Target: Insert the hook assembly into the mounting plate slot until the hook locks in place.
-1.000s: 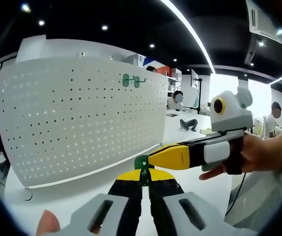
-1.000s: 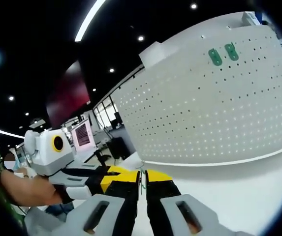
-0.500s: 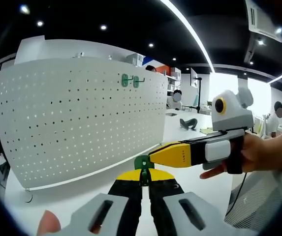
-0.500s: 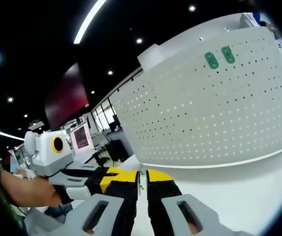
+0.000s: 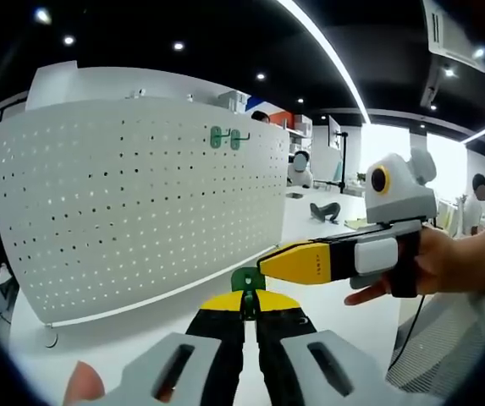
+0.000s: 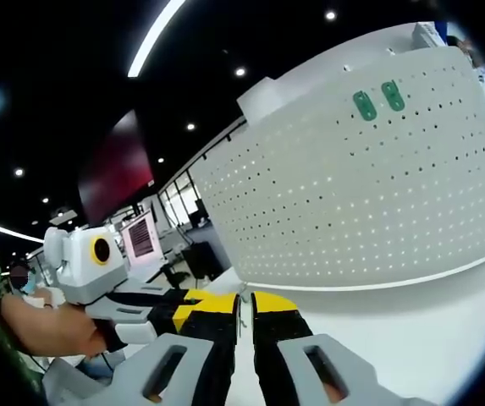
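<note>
We are holding a green hook [image 5: 245, 280] pinched in the closed left claw [image 5: 248, 306], well short of the white pegboard [image 5: 140, 203] on the surface [image 5: 327, 237]. The right claw [image 6: 244, 315] is closed, seemingly empty. Next: carrying the hook to a free slot near the two mounted hooks [image 5: 223, 138].

White worktop [image 5: 149, 317] stretches beneath me. Overhead runs a long ceiling light strip [image 5: 322, 51], with small spotlights [image 5: 68, 40] dotted across the dark ceiling. Off to one side I spot a reddish dark screen [image 6: 115, 165], and farther back a small lit monitor [image 6: 140, 238].
</note>
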`<state>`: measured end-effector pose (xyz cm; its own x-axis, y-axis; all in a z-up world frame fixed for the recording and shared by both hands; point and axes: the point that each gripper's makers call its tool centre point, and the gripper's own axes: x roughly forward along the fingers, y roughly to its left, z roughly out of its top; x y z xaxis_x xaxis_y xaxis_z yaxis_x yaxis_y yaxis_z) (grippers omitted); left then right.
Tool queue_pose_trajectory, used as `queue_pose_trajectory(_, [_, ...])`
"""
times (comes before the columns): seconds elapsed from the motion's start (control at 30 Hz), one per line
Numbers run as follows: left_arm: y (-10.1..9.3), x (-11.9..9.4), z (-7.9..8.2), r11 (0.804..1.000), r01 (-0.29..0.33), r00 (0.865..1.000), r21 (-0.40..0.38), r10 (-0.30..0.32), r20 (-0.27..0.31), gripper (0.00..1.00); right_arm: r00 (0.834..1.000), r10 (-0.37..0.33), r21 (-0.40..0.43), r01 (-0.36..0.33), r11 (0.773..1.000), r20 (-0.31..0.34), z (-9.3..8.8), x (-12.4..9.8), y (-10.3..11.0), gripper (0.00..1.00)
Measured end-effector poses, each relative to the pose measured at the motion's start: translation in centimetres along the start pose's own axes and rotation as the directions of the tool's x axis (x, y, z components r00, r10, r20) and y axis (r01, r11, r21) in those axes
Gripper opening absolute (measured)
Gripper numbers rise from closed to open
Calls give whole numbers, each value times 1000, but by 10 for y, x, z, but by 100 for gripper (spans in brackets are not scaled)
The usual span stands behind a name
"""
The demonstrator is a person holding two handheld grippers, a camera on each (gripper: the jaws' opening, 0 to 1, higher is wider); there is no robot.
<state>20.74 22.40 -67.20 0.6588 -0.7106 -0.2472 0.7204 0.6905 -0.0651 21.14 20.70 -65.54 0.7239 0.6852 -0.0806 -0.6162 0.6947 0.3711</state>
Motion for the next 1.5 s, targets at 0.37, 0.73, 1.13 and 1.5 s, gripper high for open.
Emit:
queue_pose_trajectory(0.37, [0,-2,0,1000,0,1000,-1,0,-2,4,1000,2,-1,-2,1000,1,0,-1,2,4])
queue_pose_trajectory(0.73, [1,-2,4,1000,-2,1000,-1,2,6,3,1000,-4,-3,4,1000,15,5,-1,1,4])
queue_pose_trajectory(1.13, [10,-2,24,1000,-27,999,-5,27,44,3,997,-50,10,49,999,52,13,-9,-14,4])
queue_pose_trajectory(1.5, [18,-2,55,998,-63,992,9,62,106,3,997,-61,2,61,998,42,10,-9,-16,4])
